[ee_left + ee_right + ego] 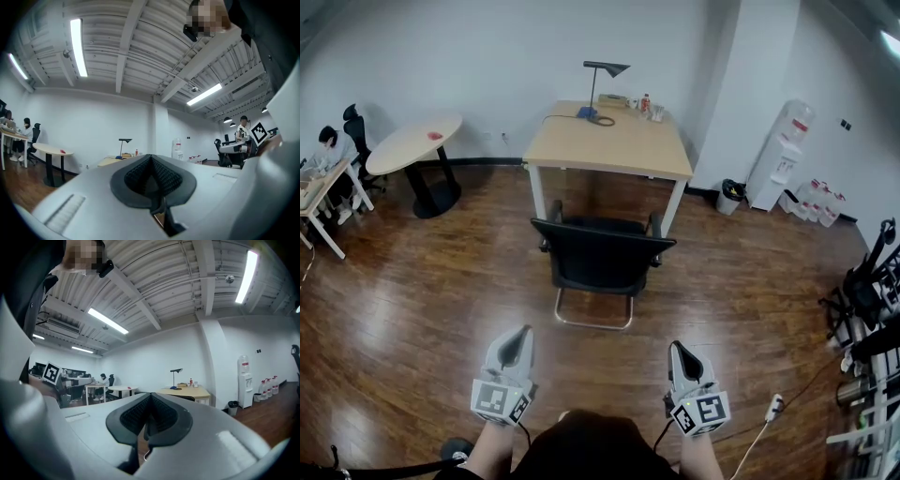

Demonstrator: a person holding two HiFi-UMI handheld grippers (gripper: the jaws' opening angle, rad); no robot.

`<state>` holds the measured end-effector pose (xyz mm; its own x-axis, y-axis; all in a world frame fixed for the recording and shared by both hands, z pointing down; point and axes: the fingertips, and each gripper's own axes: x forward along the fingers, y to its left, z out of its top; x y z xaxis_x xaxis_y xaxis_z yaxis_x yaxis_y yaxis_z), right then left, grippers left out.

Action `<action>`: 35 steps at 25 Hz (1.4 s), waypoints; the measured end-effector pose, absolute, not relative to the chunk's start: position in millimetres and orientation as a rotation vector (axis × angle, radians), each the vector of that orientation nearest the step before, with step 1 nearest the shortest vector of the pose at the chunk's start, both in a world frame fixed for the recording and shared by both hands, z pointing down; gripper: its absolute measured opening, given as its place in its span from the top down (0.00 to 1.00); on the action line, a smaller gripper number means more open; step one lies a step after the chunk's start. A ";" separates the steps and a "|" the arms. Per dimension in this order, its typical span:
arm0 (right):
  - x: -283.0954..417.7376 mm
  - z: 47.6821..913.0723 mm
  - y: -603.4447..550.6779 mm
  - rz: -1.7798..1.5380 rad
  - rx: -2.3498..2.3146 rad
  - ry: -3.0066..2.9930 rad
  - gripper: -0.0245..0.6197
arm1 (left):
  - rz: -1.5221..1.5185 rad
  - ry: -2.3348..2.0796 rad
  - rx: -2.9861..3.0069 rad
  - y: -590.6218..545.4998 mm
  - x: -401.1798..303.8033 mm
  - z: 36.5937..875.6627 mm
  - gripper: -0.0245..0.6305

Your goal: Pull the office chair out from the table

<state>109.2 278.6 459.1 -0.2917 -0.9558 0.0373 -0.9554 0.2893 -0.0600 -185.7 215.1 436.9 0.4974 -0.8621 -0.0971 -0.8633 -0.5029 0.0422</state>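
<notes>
The left gripper (517, 343) and right gripper (683, 357) are pressed together, empty; the central chair (600, 258) looks stiff, best gripped at its backrest top.

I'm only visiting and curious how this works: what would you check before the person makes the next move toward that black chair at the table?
1. Office chair in view, backrest toward the person: ok.
2. Left hand-held gripper open for gripping: not ok, jaws together, nothing held.
3. Right hand-held gripper open for gripping: not ok, jaws together, nothing held.
4. Grippers at the chair: not ok, both short of it.
5. Chair armrests free of the table legs: cannot tell.
</notes>
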 end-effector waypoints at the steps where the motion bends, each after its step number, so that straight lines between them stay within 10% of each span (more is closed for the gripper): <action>1: 113.8 462.3 281.5 -0.129 -1.871 2.513 0.94 | 0.166 1.566 -2.703 218.2 -184.3 436.8 0.96; 35: 123.2 482.1 286.8 -0.168 -1.767 2.583 0.95 | 0.093 1.629 -2.664 236.1 -176.6 453.5 0.96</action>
<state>123.2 286.8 482.1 -0.3643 -0.9297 0.0540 -0.9289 0.3586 -0.0929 -176.6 236.1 453.5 0.4545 -0.8887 -0.0597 -0.8898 -0.4561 0.0159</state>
